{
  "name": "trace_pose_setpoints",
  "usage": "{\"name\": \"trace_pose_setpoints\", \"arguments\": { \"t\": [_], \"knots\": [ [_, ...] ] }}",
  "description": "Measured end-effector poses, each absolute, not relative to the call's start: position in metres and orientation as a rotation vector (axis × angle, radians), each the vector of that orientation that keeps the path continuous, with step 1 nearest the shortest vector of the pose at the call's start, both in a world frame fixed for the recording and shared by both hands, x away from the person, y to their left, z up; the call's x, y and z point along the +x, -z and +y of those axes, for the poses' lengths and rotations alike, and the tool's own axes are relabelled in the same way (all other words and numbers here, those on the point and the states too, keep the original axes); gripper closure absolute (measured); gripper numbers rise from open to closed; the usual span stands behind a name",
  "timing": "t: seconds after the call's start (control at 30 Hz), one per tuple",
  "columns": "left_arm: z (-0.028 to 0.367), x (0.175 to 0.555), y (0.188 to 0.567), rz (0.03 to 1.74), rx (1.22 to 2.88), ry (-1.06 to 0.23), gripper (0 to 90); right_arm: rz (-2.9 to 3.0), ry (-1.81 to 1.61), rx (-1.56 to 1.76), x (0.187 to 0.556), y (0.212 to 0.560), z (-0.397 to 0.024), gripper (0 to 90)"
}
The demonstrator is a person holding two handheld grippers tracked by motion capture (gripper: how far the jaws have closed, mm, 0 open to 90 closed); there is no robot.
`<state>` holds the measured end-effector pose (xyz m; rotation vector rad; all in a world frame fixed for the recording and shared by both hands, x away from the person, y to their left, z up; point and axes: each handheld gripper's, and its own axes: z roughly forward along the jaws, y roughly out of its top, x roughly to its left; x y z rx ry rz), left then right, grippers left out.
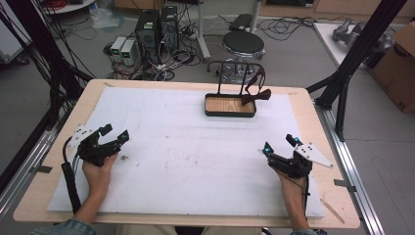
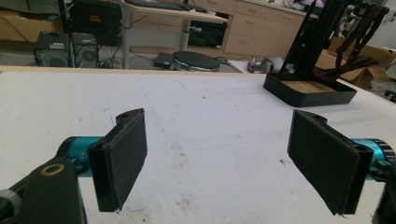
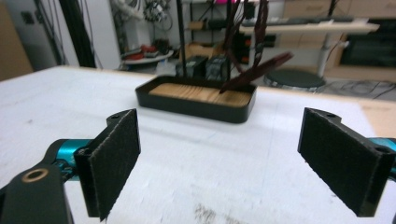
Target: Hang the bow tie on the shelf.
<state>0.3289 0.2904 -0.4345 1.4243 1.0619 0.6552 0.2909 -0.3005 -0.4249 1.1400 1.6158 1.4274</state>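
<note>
Both grippers held wide and empty over a white mat

The left gripper [image 1: 113, 133] at lower left and the right gripper [image 1: 281, 145] at lower right are seen with jaws spread wide, nothing gripped; flat pads [image 2: 122, 156] of coarse black foam are mounted on teal fittings. No writing can be read. At upper centre a black rounded tray [image 1: 230, 113] with a wood-grain floor is set on the stained white mat [image 1: 186, 156], a dark brown strap [image 1: 256, 94] draped from its wire rack [image 1: 235, 66].
</note>
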Motion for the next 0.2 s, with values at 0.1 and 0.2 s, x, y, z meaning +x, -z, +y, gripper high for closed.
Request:
{"name": "trace_pose_setpoints", "arguments": {
  "t": [0.1,0.2],
  "knots": [
    [0.2903,0.3290,0.4347,1.061,1.427,-0.654,20.2,1.625,-1.436,1.153,0.2914,0.4256,-0.3006,12.3],
    [0.2902,0.3291,0.4347,1.062,1.429,-0.655,20.2,1.632,-1.422,1.147,0.2908,0.4255,-0.2995,12.3]
  ]
}}
